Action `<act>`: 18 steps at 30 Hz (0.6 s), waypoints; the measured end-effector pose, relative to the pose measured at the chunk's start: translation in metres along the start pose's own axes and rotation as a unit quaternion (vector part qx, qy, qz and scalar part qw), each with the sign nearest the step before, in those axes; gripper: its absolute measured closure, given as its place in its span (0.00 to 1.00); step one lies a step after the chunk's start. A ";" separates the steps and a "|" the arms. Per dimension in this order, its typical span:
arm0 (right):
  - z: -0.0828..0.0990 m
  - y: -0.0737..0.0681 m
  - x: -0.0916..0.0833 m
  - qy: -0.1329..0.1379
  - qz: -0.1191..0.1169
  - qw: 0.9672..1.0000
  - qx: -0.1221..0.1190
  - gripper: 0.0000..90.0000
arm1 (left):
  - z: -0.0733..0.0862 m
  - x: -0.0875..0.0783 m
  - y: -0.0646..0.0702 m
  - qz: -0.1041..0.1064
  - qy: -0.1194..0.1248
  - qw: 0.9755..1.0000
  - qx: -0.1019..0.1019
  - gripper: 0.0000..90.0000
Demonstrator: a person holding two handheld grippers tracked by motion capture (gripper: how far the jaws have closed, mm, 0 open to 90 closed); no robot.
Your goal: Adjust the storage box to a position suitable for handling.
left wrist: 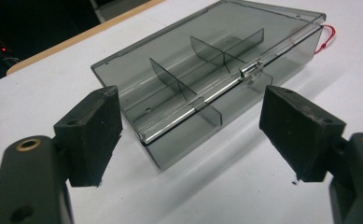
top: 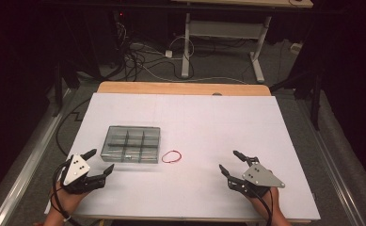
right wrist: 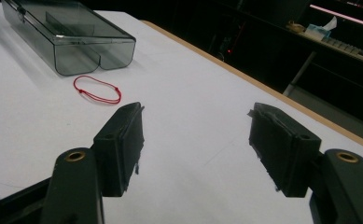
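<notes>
On a white-covered table (top: 194, 117), a smoky clear plastic organizer box (top: 131, 144) with inner dividers lies left of centre, its lid shut, and a thin red string loop (top: 171, 156) lies just beside its right side, apart from it. Near the person's edge, the left gripper (top: 102, 162) rests close to the box's near-left corner with its jaws spread wide and nothing between them; in the left gripper view the box (left wrist: 207, 74) sits just ahead of the pads, its small clear latch (left wrist: 250, 70) facing the gripper. Across the table, the right gripper (top: 231, 161) also stands open and empty, well apart from the loop, which shows ahead and to the left in the right gripper view (right wrist: 97, 90) with the box (right wrist: 69, 37) behind it. Likely trouble, as a judgement: the string is thin and lies flat, so blunt pads could slide over it or push it away; the light box may skid if nudged rather than held, and the latch looks small for such broad pads. Nothing lies between either gripper and its nearest thing. Beyond the table, dark floor holds tangled cables (top: 138, 59) and the white legs of another desk (top: 186, 42).
</notes>
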State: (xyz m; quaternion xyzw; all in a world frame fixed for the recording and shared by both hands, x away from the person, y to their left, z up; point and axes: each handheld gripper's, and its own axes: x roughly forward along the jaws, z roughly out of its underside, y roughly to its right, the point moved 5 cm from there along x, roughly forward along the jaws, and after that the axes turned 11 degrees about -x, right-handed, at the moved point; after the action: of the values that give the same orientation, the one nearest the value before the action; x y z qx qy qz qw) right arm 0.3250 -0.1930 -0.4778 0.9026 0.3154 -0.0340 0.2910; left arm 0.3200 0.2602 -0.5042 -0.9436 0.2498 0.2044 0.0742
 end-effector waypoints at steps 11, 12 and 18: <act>0.000 -0.003 0.009 -0.006 -0.015 1.000 0.000 0.46 | 0.003 -0.002 0.001 -0.003 -0.010 1.000 0.011 0.23; 0.000 -0.004 0.010 -0.007 -0.018 1.000 0.000 0.46 | 0.004 -0.003 0.001 -0.002 -0.011 1.000 0.011 0.23; 0.002 -0.007 0.014 -0.020 -0.024 0.999 -0.005 0.53 | 0.003 -0.005 -0.005 -0.006 -0.008 1.000 0.002 0.25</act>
State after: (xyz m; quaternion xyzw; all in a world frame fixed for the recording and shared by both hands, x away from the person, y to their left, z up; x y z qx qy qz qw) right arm 0.3324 -0.1819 -0.4868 0.8922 0.3316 -0.0578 0.3012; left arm 0.3173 0.2673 -0.5048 -0.9433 0.2440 0.2106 0.0789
